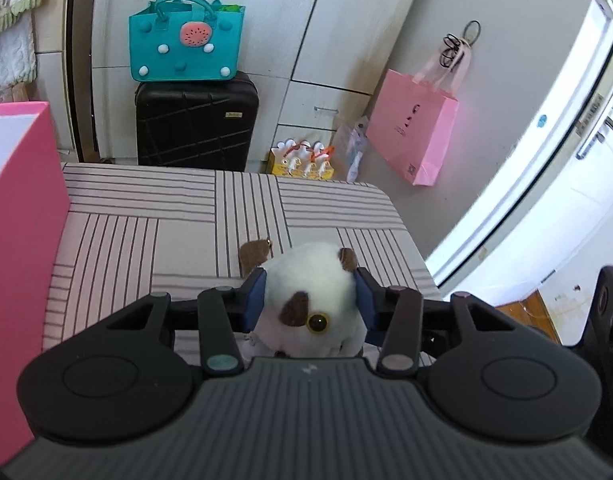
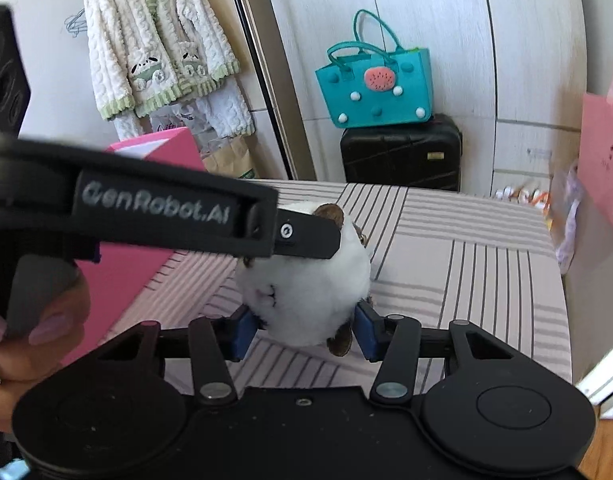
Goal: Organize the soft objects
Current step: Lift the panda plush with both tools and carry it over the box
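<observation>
A white plush toy (image 1: 312,280) with brown ears, a brown patch and a yellow eye sits between both grippers above the striped table (image 1: 146,216). My left gripper (image 1: 311,300) is shut on it, the blue pads pressing its sides. In the right wrist view my right gripper (image 2: 304,332) is also shut on the plush toy (image 2: 306,276), holding its lower part. The left gripper's black body (image 2: 158,208) crosses that view from the left and lies over the toy's top. A pink box (image 1: 18,240) stands at the table's left edge; it also shows in the right wrist view (image 2: 126,264).
Behind the table stand a black suitcase (image 1: 196,124) with a teal bag (image 1: 186,46) on it. A pink paper bag (image 1: 416,132) hangs on the wardrobe. A white door (image 1: 566,140) is at the right. A fluffy cardigan (image 2: 158,40) hangs at the back left.
</observation>
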{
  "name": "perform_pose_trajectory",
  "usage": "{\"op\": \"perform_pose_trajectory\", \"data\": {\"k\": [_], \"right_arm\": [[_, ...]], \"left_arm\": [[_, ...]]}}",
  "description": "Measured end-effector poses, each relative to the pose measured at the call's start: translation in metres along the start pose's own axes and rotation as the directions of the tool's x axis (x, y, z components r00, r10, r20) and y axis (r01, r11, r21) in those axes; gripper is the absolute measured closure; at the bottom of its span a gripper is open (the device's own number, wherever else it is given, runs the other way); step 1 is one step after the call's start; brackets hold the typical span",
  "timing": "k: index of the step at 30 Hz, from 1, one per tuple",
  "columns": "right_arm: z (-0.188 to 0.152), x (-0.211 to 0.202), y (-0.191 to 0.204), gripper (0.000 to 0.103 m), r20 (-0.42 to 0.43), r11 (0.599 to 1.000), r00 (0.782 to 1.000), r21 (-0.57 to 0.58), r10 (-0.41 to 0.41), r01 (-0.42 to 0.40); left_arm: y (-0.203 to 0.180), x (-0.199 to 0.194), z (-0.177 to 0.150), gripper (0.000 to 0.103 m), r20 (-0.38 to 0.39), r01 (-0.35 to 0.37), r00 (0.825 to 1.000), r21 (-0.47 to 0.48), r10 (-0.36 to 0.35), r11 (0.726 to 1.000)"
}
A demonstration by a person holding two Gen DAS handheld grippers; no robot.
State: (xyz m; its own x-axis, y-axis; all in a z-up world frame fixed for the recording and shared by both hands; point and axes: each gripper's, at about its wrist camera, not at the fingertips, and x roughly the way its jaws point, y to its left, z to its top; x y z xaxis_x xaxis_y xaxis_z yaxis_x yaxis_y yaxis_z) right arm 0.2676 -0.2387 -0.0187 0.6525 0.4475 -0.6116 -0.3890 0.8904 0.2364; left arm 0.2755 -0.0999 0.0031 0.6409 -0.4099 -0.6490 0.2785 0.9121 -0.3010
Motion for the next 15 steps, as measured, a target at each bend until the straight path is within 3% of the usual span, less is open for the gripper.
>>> {"op": "perform_pose_trajectory", "data": {"k": [8, 15], "right_arm": [[-0.002, -0.038, 0.03, 0.047, -0.026, 0.999, 1.0, -0.036, -0.017, 0.016], [0.002, -0.06, 0.056, 0.047, -0.039, 0.998, 0.999, -0.066, -0.003, 0.0]], "left_arm": [[0.004, -0.041, -0.004, 0.057, -0.032, 0.068, 0.997, -0.021, -0.069, 0.997], [0.01, -0.08, -0.008, 0.057, -0.027, 0.083, 0.996, 0.0, -0.083, 0.997]]}}
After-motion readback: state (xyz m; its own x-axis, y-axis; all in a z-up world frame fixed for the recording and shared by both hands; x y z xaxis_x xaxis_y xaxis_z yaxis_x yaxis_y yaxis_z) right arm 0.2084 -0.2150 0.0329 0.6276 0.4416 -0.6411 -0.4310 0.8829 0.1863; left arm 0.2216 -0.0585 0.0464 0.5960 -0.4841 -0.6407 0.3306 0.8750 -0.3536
